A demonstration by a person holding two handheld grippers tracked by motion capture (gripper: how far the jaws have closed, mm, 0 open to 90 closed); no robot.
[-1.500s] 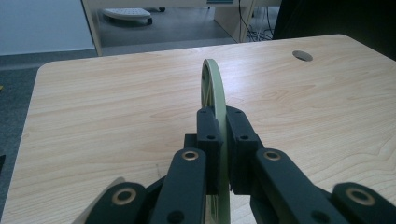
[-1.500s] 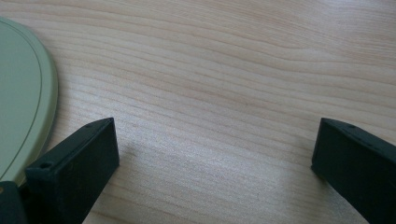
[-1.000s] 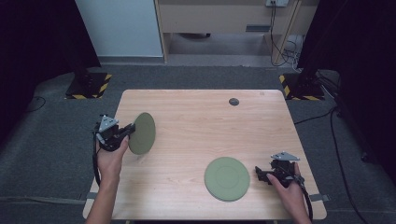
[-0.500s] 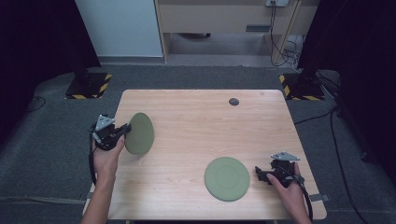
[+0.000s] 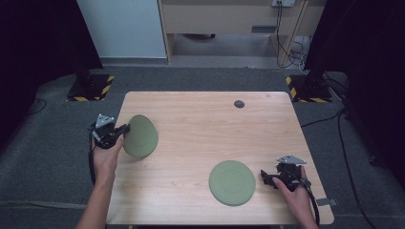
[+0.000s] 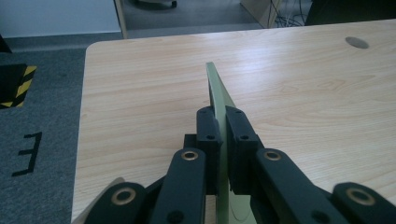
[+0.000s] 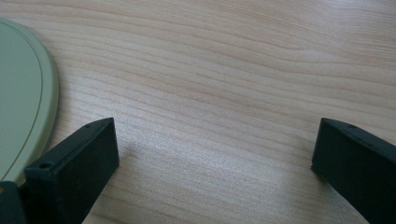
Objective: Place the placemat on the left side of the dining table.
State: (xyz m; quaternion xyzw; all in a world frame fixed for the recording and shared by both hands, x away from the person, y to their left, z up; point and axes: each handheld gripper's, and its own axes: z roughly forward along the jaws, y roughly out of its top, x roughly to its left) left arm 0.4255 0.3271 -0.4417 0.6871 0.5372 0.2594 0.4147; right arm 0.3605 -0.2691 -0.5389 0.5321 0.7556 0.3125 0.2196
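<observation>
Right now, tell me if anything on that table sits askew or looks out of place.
One thing: the round green plate at the table's left edge is tilted up on its rim, pinched between the left gripper fingers. The other round green plate lies flat on the wooden table beside the open right gripper. Nothing is spilled or damaged.

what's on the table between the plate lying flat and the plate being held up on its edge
Nothing: in the high view only bare wood of the table lies between the flat plate and the held plate, which the left tool grips by its rim.
</observation>
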